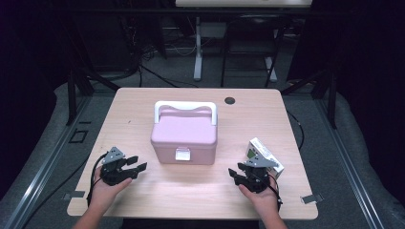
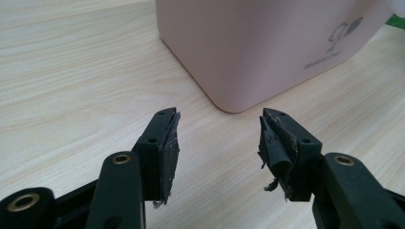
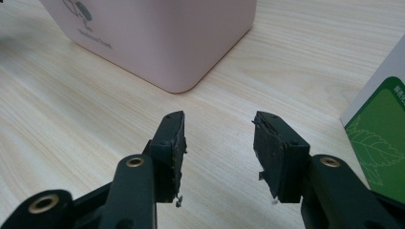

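In the high view the table (image 1: 143,102) fills the middle of the frame, and the lidded box (image 1: 184,136) stands at its centre, handle (image 1: 186,107) toward the upper edge and latch (image 1: 182,154) toward the lower. The left gripper (image 1: 137,164) sits lower left of the box, apart from it. The right gripper (image 1: 234,174) sits lower right, with the carton (image 1: 261,151) just behind and to its right. A small round hole (image 1: 229,100) lies upper right of the box.

Left hand-held gripper (image 1: 138,163) and right hand-held gripper (image 1: 232,174) rest low (jaws parted), angled inward.
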`<move>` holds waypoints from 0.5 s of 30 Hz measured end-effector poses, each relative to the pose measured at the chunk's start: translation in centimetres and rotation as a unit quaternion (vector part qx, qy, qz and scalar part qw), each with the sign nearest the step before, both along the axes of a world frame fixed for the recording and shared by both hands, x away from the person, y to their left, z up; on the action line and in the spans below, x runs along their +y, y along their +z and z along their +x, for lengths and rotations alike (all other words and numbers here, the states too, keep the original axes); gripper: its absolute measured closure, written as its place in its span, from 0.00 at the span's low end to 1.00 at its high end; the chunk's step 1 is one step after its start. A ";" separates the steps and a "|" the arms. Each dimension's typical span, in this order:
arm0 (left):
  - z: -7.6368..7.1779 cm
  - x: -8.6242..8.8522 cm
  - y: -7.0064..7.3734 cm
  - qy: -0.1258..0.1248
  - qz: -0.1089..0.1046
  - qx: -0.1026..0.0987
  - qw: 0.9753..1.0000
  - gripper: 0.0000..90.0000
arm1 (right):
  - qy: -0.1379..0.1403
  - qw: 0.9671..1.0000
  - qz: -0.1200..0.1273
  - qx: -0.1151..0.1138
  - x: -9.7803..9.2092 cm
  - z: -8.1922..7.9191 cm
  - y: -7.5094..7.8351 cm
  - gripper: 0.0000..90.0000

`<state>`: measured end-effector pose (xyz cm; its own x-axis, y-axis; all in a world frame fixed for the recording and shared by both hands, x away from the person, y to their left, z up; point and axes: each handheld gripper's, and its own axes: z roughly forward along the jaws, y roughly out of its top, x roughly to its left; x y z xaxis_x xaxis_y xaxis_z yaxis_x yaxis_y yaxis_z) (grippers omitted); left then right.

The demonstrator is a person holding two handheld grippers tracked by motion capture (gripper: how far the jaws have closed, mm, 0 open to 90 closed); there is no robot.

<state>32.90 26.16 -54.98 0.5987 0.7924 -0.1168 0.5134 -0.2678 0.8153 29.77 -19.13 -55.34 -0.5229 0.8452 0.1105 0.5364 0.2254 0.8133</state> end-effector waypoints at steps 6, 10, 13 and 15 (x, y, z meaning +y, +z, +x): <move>0.0 -0.1 0.0 0.002 0.004 0.003 1.000 0.55 | -0.001 1.000 -0.003 0.002 0.2 0.3 -0.2 0.61; -0.2 -0.1 0.1 0.004 0.005 -0.002 1.000 0.56 | -0.002 1.000 0.000 0.002 0.4 0.4 -0.2 0.62; -0.1 0.0 0.2 0.004 0.006 -0.004 1.000 0.58 | -0.005 1.000 0.001 0.000 0.4 0.4 -0.1 0.62; 0.0 0.1 0.1 0.007 0.002 -0.004 1.000 0.59 | -0.009 1.000 0.001 0.001 0.6 0.5 -0.1 0.64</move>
<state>32.90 26.23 -54.84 0.5891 0.8006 -0.1092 0.5100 -0.2636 0.8188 30.31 -18.56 -55.45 -0.5070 0.8545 0.1130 0.5414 0.2137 0.8132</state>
